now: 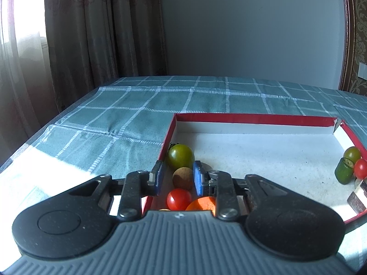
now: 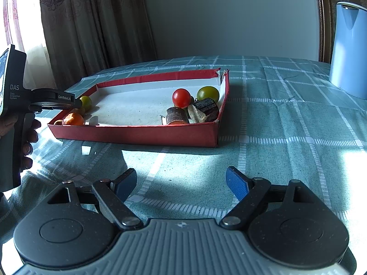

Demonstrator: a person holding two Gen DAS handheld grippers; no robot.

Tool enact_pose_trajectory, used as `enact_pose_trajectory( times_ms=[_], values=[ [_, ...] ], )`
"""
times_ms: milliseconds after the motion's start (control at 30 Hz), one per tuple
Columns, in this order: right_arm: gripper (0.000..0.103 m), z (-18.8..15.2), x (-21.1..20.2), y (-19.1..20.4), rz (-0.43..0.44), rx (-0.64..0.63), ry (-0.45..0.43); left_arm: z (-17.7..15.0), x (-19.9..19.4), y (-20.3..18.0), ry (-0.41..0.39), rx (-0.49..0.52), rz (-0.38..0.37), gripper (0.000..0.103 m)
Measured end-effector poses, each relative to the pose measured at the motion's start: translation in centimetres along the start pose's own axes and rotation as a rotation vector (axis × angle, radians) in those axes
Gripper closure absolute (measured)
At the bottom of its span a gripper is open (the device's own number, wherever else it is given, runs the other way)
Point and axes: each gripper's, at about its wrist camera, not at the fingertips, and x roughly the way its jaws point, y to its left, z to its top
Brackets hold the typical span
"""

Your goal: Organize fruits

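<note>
A red box lid point(image 1: 252, 117) point(image 2: 137, 135) with a white floor lies on the checked cloth. My left gripper point(image 1: 179, 178) hangs over its near left corner, jaws apart around a brown round fruit point(image 1: 182, 178) without touching it. A green tomato point(image 1: 180, 156), a red tomato point(image 1: 179, 199) and an orange fruit point(image 1: 203, 203) lie close by. At the lid's right end lie a red tomato point(image 2: 181, 97), a green tomato point(image 2: 207, 94) and dark bark-like pieces point(image 2: 206, 108). My right gripper point(image 2: 181, 183) is open and empty over the cloth, in front of the lid.
A blue-grey container point(image 2: 348, 50) stands at the back right of the table. Curtains point(image 1: 91, 34) hang behind the table's left side. The table's left edge point(image 1: 34, 137) runs close to the lid. A hand point(image 2: 27, 137) holds the left gripper's handle.
</note>
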Motion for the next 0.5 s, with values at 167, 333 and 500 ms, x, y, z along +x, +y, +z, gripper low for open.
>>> enact_pose_trajectory(
  times_ms=[167, 333, 500],
  values=[
    [0.017, 0.0, 0.1, 0.0, 0.001, -0.001, 0.001, -0.4, -1.5, -0.2, -0.029, 0.004, 0.004, 0.040],
    [0.016, 0.0, 0.0, 0.2, -0.003, -0.011, 0.002, -1.1, -4.5, -0.3, -0.077, 0.001, 0.017, 0.010],
    [0.016, 0.2, -0.9, 0.9, -0.015, 0.012, -0.045, -1.7, -7.1, -0.5, -0.093, -0.010, 0.016, 0.000]
  ],
)
